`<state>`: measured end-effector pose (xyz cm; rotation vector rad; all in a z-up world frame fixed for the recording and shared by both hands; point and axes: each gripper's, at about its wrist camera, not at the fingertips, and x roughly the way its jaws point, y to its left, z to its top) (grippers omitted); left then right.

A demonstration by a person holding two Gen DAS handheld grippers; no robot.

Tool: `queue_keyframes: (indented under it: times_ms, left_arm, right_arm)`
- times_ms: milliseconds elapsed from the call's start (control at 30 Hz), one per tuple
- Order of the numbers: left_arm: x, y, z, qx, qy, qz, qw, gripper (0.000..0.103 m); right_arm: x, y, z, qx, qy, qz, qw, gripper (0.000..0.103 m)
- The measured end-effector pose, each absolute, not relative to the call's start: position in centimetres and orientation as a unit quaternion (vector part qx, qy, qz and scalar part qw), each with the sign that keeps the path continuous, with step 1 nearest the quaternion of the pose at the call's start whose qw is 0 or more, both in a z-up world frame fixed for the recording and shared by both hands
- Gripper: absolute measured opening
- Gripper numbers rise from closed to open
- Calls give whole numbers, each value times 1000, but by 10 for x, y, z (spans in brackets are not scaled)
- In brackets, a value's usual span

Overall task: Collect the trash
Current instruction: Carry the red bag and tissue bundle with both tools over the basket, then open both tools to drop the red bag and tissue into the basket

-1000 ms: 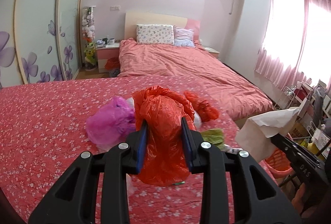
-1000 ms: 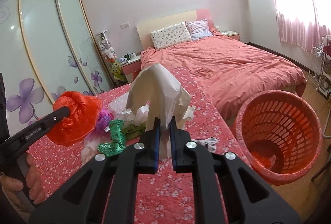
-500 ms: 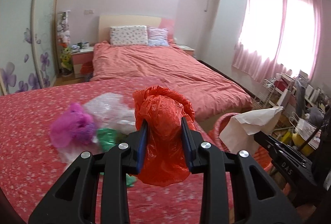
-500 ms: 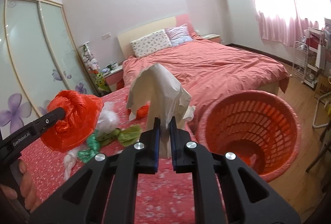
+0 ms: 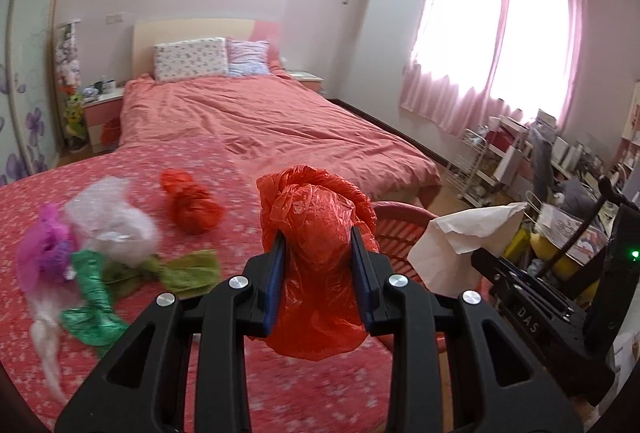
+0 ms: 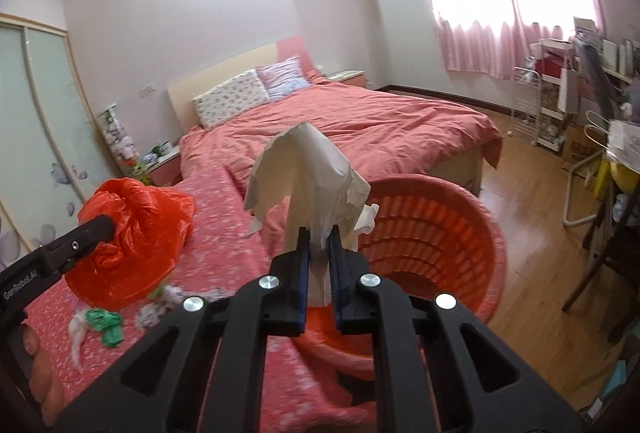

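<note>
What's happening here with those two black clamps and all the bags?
A person is clearing trash with two hand-held grippers. The left gripper is shut on a crumpled red plastic bag, the right gripper on a white tissue, near an orange basket. More bags lie on the flowered cover.

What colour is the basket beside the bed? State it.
Red-orange plastic lattice; the basket shows best in the right wrist view.

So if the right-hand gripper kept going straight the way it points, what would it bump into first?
Probably the red laundry basket: it sits just beyond the right gripper, which holds a tissue. Depth is uncertain.
</note>
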<state>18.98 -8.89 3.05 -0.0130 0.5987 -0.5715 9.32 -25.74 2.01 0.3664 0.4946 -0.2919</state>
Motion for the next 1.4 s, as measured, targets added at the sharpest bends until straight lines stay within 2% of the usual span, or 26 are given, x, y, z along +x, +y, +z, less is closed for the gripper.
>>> queue_keyframes:
  times_ms: [500,767,833,900,933,1000,1033,1067,1200,1267,1333,1400]
  left_arm:
    - [195,-163,1,17,320,-336,886,31]
    - [207,-178,-11,16,343,-340,875,31]
    - [209,-180,-14,15,348,-342,873,33]
    - [211,-182,-17,15,351,-337,873,43]
    - [213,-182,-19,15,353,-335,873,50]
    - [215,-180,-21,13,357,-328,874,57]
    - [216,-180,-23,12,360,-326,874,60]
    - [217,-178,-24,12,363,-322,874,61]
    - [222,-165,-27,12,368,-299,880,70]
    - [223,-157,-26,16,364,-287,886,73]
    - [222,-146,-25,24,358,-272,893,77]
    - [225,-134,-24,30,354,-261,897,77]
  right_arm:
    - [100,-318,-15,208,256,-187,925,11]
    - [114,-331,-24,216,263,-188,921,11]
    - [118,-335,-25,220,264,-186,920,14]
    - [120,-335,-26,225,264,-187,919,16]
    - [122,-334,-26,227,264,-186,919,22]
    - [124,-335,-27,231,264,-187,918,32]
    - [125,-336,-28,231,265,-188,917,34]
    - [125,-337,-30,232,267,-189,916,34]
    - [124,-336,-33,230,267,-197,915,56]
    - [124,-334,-33,214,265,-203,918,63]
    - [123,-330,-31,202,265,-205,920,68]
    - [124,-325,-29,191,264,-206,923,71]
